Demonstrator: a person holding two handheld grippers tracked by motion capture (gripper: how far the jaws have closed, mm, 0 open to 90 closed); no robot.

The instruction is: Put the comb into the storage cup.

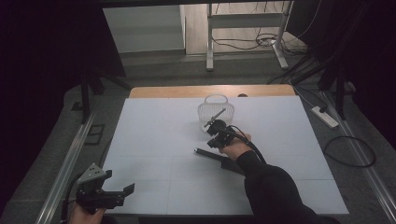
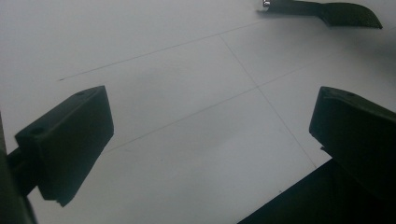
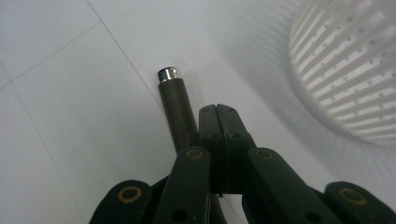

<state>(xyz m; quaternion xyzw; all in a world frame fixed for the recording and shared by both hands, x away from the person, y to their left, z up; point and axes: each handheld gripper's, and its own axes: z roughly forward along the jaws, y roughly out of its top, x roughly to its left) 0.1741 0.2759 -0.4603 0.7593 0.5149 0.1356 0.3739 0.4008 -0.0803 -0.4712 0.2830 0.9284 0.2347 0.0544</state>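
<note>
A dark utensil [image 1: 218,158] with a round handle and a metal end cap lies on the white table sheet [image 1: 154,140]; its flat end [image 2: 345,14] shows in the left gripper view. My right gripper [image 1: 214,142] hovers over the handle [image 3: 175,105], jaws shut tight [image 3: 218,112] with nothing between them; the handle runs just left of and under the pads. A white slotted basket [image 1: 215,111] stands just beyond, with a thin dark utensil [image 1: 215,116] leaning in it. My left gripper [image 1: 119,181] rests at the near left corner, open [image 2: 210,135] and empty.
The basket wall [image 3: 345,70] is close on the right of my right gripper. A wooden table edge [image 1: 210,91] runs behind the sheet. Metal rails [image 1: 70,158] flank the table, and cables and a power strip [image 1: 324,116] lie on the floor at the right.
</note>
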